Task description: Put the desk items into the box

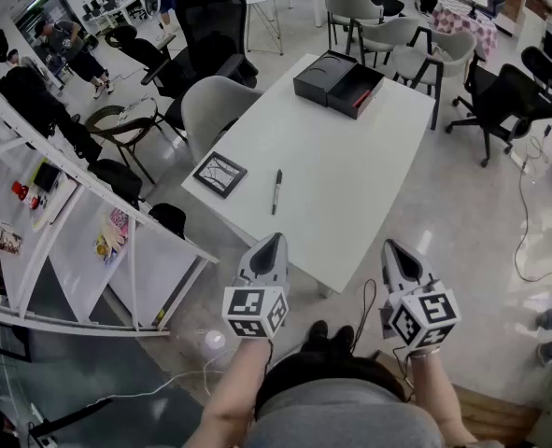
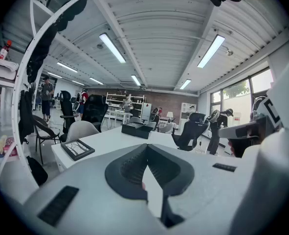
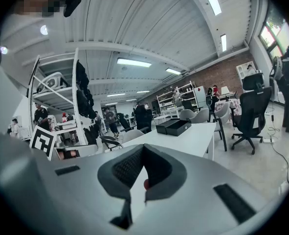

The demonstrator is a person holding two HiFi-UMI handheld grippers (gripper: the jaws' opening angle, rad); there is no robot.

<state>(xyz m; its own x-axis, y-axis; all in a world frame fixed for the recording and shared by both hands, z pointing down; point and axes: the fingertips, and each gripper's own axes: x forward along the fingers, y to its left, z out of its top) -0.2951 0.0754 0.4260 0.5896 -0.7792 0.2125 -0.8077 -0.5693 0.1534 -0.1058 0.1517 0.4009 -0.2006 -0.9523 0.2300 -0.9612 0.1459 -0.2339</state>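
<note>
nothing boxed yet

looks like the very start. on the surface (image 1: 350, 185): pen (image 1: 276, 191) lying near the middle, frame (image 1: 219, 174) flat by the near left edge, box (image 1: 338, 82) at the far end, open, with what seems its lid just beside it. no sign of any item inside, as far as the head view tells, though too small there to be sure.

left hand-held gripper (image 1: 274, 239) pressed together on nothing, held off the near edge, apart from the pen. right hand-held gripper (image 1: 392, 246) likewise pressed together and empty, off the same edge. confirmed in both gripper views: tips meeting, nothing between.

left to do, judging from this: pick up pen and frame, carry each across to the box, drop in. so two items out, none in. likely first target: the pen, nearest to both.
</note>
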